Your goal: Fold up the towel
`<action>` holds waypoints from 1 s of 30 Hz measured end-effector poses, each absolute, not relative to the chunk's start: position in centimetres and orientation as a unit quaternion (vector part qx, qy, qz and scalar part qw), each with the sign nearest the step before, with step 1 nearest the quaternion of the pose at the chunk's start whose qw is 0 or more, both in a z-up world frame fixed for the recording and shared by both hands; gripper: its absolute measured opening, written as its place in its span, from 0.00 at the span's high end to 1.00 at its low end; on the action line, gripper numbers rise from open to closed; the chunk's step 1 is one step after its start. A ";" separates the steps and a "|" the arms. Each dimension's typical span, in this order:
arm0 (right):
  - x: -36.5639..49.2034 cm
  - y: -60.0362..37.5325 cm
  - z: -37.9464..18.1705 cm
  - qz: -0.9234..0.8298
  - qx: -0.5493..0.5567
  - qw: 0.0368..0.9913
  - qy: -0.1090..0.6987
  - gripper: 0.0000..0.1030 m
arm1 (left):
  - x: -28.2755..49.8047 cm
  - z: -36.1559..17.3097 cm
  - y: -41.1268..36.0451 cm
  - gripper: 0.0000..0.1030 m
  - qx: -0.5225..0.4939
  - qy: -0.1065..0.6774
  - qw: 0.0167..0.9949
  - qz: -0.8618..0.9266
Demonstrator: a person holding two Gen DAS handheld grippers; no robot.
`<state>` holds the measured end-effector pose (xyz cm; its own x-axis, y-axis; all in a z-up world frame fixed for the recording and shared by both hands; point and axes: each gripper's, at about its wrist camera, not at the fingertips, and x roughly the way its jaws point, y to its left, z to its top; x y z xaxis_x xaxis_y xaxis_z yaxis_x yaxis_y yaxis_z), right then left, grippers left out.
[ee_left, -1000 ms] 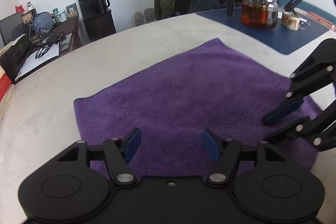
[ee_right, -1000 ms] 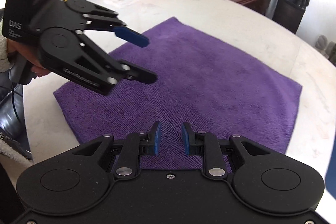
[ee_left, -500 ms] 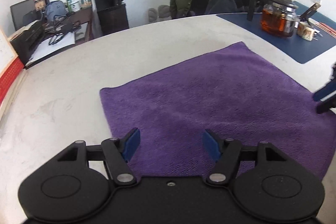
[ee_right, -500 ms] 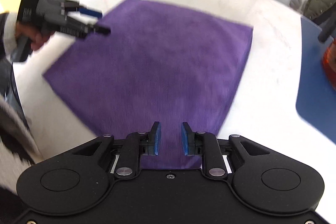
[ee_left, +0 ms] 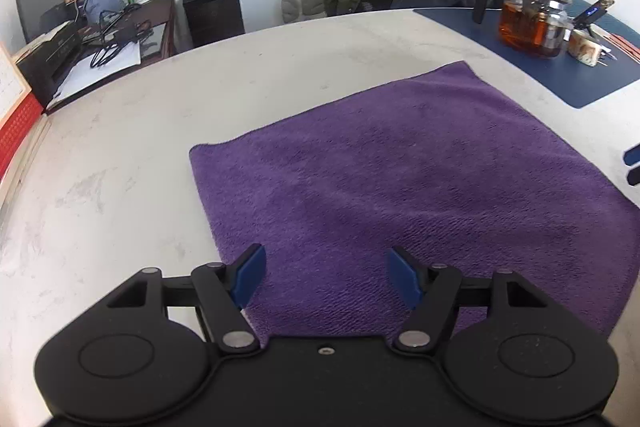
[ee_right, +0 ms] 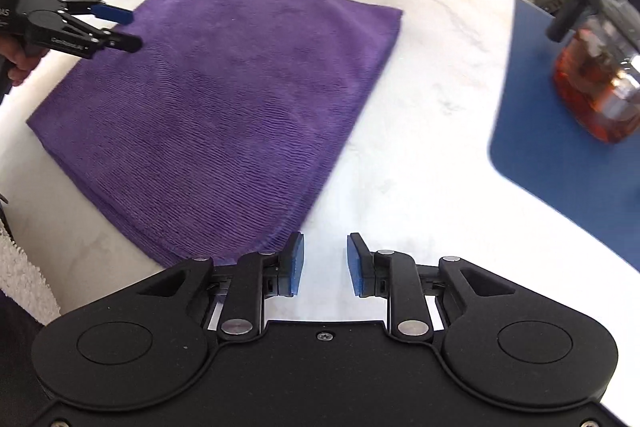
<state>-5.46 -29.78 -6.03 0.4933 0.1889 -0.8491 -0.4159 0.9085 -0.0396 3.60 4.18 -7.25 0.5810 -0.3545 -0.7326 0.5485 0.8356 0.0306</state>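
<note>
Purple terry, the towel (ee_left: 400, 187) lies flat on the pale stone table (ee_left: 120, 167), already doubled by the look of the stacked edges at its near side in the right wrist view, so I judge one more fold is due. From my left gripper (ee_left: 324, 277) the cloth spreads straight ahead and beneath, its near left corner just beyond my left finger; the jaws stand well apart and hold nothing. From my right gripper (ee_right: 325, 263) the towel (ee_right: 224, 99) sits ahead and to the left, its near right corner just off my left pad (ee_right: 294, 263); here the jaws are opening, a narrow gap with only bare table between them. To do this well I would bring each claw down on its own near corner, pinching all the layers together, then lift both evenly so the edge travels straight. Ahead to the right of the right claw stand a blue mat (ee_right: 560, 155) and a glass teapot (ee_right: 596, 83); I would keep clear of them.
</note>
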 end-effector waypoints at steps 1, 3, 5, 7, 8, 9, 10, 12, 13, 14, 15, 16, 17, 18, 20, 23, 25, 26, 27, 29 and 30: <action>-5.1 -29.2 -5.7 0.184 -0.116 0.860 0.461 0.78 | 3.1 -6.9 3.9 0.37 0.116 0.382 0.874 -0.276; -4.4 -27.2 -5.8 0.210 -0.112 0.864 0.445 0.78 | 2.1 -6.8 3.0 0.37 0.117 0.384 0.867 -0.297; -4.1 -24.8 -6.5 0.238 -0.126 0.859 0.435 0.77 | 0.7 -7.2 1.6 0.37 0.135 0.392 0.851 -0.323; -4.0 -22.9 -7.2 0.257 -0.143 0.853 0.430 0.77 | -0.7 -7.9 1.0 0.37 0.141 0.400 0.841 -0.335; -4.6 -22.7 -7.4 0.261 -0.147 0.851 0.432 0.77 | -1.4 -8.4 1.1 0.37 0.142 0.409 0.836 -0.336; -5.1 -22.4 -7.8 0.263 -0.151 0.846 0.438 0.77 | -2.2 -8.8 1.3 0.37 0.148 0.411 0.836 -0.332; -5.8 -22.7 -8.0 0.263 -0.154 0.847 0.436 0.75 | -2.9 -8.9 1.4 0.36 0.153 0.403 0.839 -0.332; -7.0 -23.6 -7.8 0.260 -0.153 0.844 0.444 0.75 | -4.9 -9.1 2.8 0.36 0.164 0.400 0.836 -0.337; -7.7 -24.1 -7.7 0.255 -0.153 0.841 0.452 0.75 | -5.5 -9.1 3.3 0.36 0.163 0.406 0.833 -0.339; -8.2 -24.6 -7.5 0.251 -0.154 0.839 0.457 0.74 | -5.9 -9.1 3.8 0.36 0.168 0.411 0.829 -0.340; -8.9 -25.3 -7.4 0.245 -0.153 0.834 0.469 0.74 | -6.0 -8.8 4.1 0.36 0.170 0.423 0.821 -0.344; -9.1 -25.8 -7.2 0.239 -0.149 0.831 0.480 0.74 | -6.0 -8.6 4.4 0.37 0.171 0.434 0.813 -0.348; -9.2 -26.0 -7.1 0.234 -0.148 0.827 0.490 0.74 | -5.7 -8.1 4.7 0.37 0.174 0.442 0.806 -0.354; -9.1 -26.1 -6.7 0.225 -0.151 0.823 0.499 0.74 | -5.6 -7.8 4.8 0.37 0.178 0.437 0.807 -0.356; -8.4 -26.0 -5.8 0.219 -0.147 0.827 0.497 0.74 | -4.3 -6.5 4.8 0.38 0.181 0.409 0.819 -0.359; -6.0 -24.3 -3.9 0.242 -0.141 0.844 0.458 0.74 | -1.7 -6.2 3.6 0.38 0.172 0.393 0.827 -0.363; -3.6 -21.6 -3.6 0.288 -0.158 0.842 0.429 0.74 | -0.2 -6.7 2.5 0.38 0.177 0.396 0.821 -0.371; -2.9 -20.5 -3.7 0.304 -0.166 0.838 0.422 0.74 | 0.1 -7.2 2.1 0.38 0.178 0.403 0.814 -0.377; -1.7 -18.6 -4.0 0.337 -0.186 0.829 0.406 0.74 | 0.2 -7.5 1.9 0.38 0.179 0.410 0.809 -0.382; -0.4 -16.3 -4.7 0.381 -0.213 0.812 0.387 0.74 | 0.1 -8.3 1.9 0.38 0.187 0.427 0.796 -0.386; 0.4 -15.2 -5.2 0.401 -0.222 0.803 0.382 0.74 | 0.0 -8.8 1.9 0.38 0.192 0.436 0.789 -0.388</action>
<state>0.38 -15.23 -5.20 0.3870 0.4741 -0.7909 -0.8132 0.5798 -0.0504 0.01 1.86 -8.75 0.3187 -0.4459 -0.8364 0.7800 0.6247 -0.0358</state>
